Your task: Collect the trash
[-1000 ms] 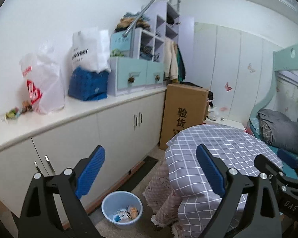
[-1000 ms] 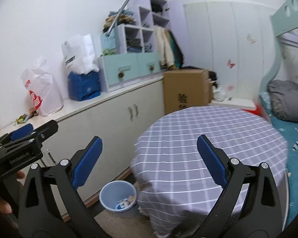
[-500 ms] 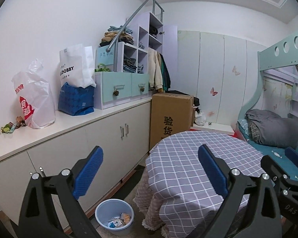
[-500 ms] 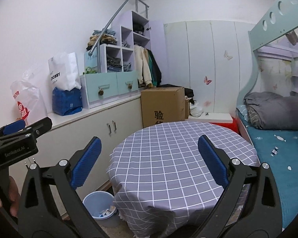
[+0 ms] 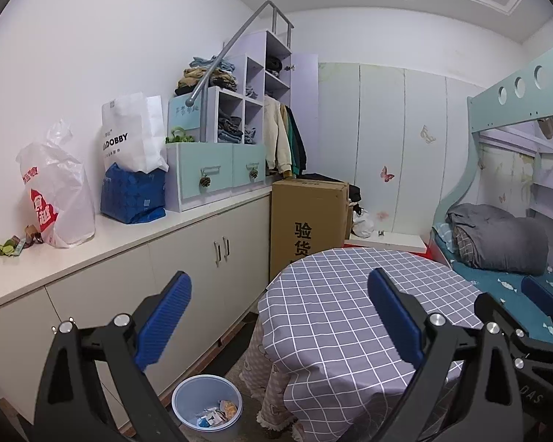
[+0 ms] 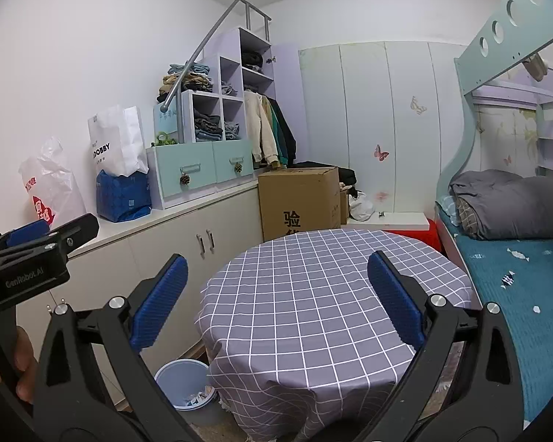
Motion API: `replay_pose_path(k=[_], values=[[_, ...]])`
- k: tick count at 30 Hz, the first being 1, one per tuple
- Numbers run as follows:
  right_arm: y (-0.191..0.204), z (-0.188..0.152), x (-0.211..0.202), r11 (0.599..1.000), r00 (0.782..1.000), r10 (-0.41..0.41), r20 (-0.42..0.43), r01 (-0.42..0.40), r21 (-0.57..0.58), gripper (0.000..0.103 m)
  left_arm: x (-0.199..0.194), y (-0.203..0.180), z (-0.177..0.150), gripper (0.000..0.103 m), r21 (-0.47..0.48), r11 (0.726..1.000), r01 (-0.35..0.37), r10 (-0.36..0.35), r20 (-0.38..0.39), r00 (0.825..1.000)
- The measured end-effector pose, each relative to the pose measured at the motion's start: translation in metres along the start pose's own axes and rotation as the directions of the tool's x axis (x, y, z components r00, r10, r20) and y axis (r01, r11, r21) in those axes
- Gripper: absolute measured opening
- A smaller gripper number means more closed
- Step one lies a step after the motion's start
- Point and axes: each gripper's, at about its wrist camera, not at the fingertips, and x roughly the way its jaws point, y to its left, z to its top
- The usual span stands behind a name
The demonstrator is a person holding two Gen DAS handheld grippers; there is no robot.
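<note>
Raised and levelled since a second ago: both views now take in more ceiling and less floor, with the table sitting lower and nearer the centre.

Far left on the counter [image 5: 92, 254], a small clump of wrappers [image 5: 13, 246], just beside the white plastic bag [image 5: 57, 199]; looks like trash not yet collected. Further along, a blue package [image 5: 132, 193] under a white paper bag [image 5: 131, 134]. Down on the floor, against the cabinet and close to the tablecloth's hem, the blue waste bin [image 5: 206, 403], already holding scraps. Then the round table [image 5: 350, 316], checked cloth bare on top.

Left gripper [image 5: 278, 316] spread wide, nothing between the pads. Right gripper [image 6: 274, 300] likewise spread wide and empty, poised over the table.

Judged as a scanning step, no pickup begun. Next move probably calls for swinging left toward the wrappers, closing on them gently since they look light and loose, then carrying them down over the bin.
</note>
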Motion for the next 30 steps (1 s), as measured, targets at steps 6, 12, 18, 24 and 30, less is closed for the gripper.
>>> replay_pose_path(k=[6, 12, 18, 24, 30], values=[[0.000, -0.001, -0.001, 1.000, 1.000, -0.005, -0.001, 0.005, 0.002, 0.096, -0.002, -0.007, -0.001, 0.095, 0.018, 1.000, 0.005, -0.005, -0.002, 1.000], [-0.001, -0.001, -0.001, 1.000, 1.000, -0.003, -0.009, 0.003, 0.009, 0.096, -0.004, -0.011, -0.003, 0.095, 0.026, 1.000, 0.014, -0.014, -0.004, 1.000], [0.000, -0.002, -0.001, 1.000, 1.000, 0.000, -0.011, 0.000, 0.013, 0.096, -0.005, -0.013, -0.004, 0.095, 0.035, 0.999, 0.017, -0.017, -0.005, 1.000], [0.002, -0.002, -0.001, 1.000, 1.000, 0.000, -0.012, 0.000, 0.013, 0.096, -0.006, -0.013, -0.005, 0.095, 0.036, 0.999, 0.016, -0.016, -0.008, 1.000], [0.004, -0.003, -0.002, 1.000, 1.000, 0.006, -0.017, -0.006, 0.016, 0.096, -0.005, -0.013, -0.005, 0.095, 0.037, 0.999, 0.014, -0.014, -0.008, 1.000]])
